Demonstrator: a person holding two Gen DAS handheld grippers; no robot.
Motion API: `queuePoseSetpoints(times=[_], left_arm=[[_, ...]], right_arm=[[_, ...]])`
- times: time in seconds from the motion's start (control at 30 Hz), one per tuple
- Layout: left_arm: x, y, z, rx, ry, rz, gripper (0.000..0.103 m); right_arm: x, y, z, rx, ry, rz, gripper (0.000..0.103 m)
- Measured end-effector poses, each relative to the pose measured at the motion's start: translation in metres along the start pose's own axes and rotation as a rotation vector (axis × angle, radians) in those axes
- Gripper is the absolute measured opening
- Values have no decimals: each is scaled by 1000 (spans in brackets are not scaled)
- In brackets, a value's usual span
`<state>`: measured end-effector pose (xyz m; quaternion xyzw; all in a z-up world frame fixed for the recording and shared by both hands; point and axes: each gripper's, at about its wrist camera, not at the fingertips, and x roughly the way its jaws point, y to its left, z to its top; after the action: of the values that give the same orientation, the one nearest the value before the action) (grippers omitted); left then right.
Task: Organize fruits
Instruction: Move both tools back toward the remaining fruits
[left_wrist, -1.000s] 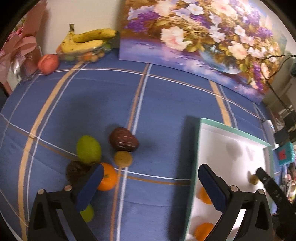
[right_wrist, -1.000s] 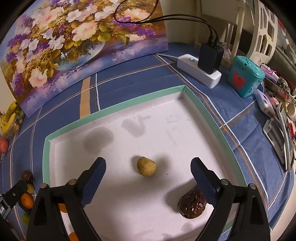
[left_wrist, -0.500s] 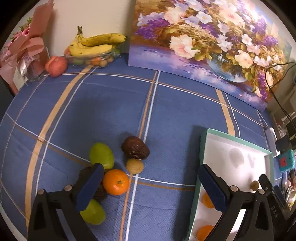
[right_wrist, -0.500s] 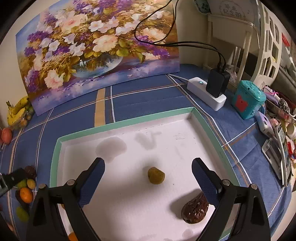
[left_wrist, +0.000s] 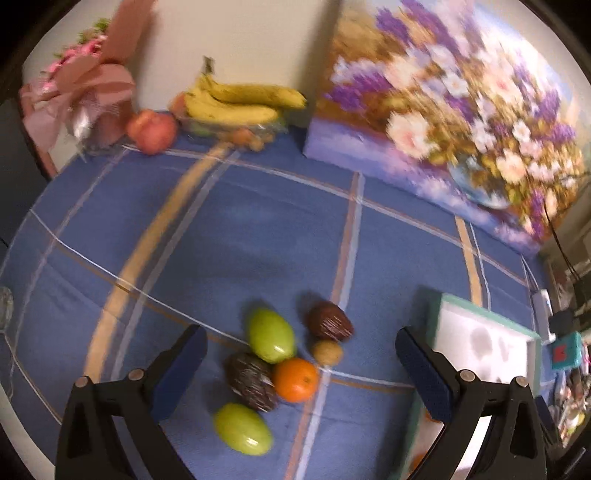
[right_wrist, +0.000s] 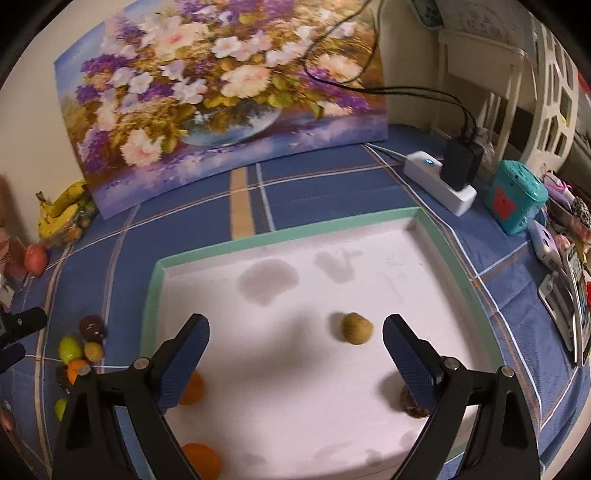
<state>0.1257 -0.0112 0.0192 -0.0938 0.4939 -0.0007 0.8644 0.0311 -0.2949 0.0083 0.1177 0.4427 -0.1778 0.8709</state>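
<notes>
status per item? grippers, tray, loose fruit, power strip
left gripper: open, empty, above the loose fruit
right gripper: open, empty, over the tray
tray: holds two oranges, a small tan fruit, a dark brown fruit
loose fruit pile: six pieces clustered on the cloth, outside the tray
power strip: indicator lit, black adapter plugged in

The left wrist view looks down and forward over the blue plaid tablecloth (left_wrist: 258, 229); the right wrist view hangs nearer, above the green-rimmed white tray (right_wrist: 295, 236). Both share the floral painting (left_wrist: 461, 110) and tray
</notes>
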Motion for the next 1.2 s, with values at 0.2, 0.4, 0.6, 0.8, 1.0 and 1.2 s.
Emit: queuePoseSetpoints(times=[0.2, 0.4, 0.6, 0.8, 1.0, 1.2], left_arm=[[-15, 41, 10, -24, -122, 64, 103], [-27, 77, 19, -86, -161, 68, 103], [-37, 103, 28, -138, -162, -18, 103], [-38, 119, 32, -165, -160, -67, 103], [-35, 130, 34, -155, -172, -13, 103], [-34, 133, 33, -158, -167, -35, 102]], right_arm=[[-5, 20, 0, 13, -11, 55, 95], [-10, 50, 3, -13, -18, 145, 95], [-13, 78, 6, -35, -20, 191, 95], [-18, 106, 11, -75, -27, 230, 95], [-17, 134, 14, -91, -10, 276, 95], [-15, 161, 9, -145, 17, 323, 81]])
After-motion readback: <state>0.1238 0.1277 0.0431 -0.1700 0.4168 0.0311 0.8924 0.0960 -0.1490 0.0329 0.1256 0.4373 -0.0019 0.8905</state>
